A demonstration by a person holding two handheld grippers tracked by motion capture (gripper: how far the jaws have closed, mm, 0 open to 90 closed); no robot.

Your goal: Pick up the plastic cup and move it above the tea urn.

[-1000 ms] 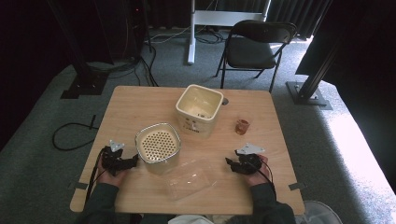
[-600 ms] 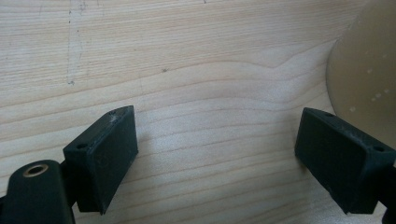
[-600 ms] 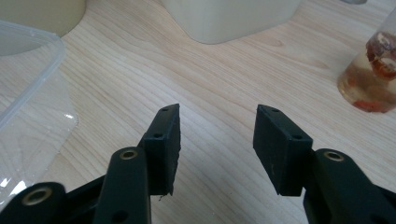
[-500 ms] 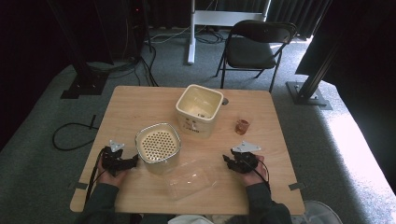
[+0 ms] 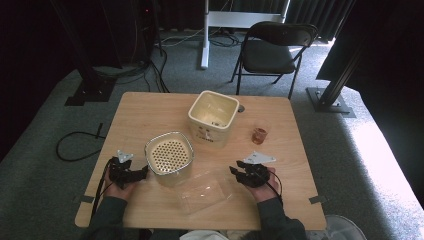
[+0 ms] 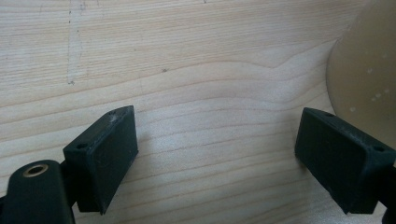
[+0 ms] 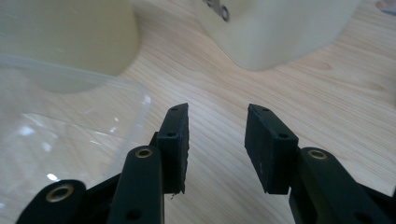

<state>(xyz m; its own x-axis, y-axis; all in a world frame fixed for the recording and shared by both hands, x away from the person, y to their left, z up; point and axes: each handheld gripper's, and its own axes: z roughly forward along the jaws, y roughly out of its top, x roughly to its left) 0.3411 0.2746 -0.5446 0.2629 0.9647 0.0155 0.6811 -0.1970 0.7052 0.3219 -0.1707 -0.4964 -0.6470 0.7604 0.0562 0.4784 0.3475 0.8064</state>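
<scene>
Wooden worktop (image 5: 150,115). Clear plastic tub (image 5: 206,192), empty, glossy, just beside right tongs (image 5: 241,174); those empty, just been narrowing. Left tongs (image 5: 141,172) spread wide, empty.

No legible text, brand, number or sign in any view. The cream square container (image 5: 213,118) carries small dark marks on its front wall — too small and blurred to read. Wooden worktop (image 5: 150,112) — bare grain, unmarked.
</scene>
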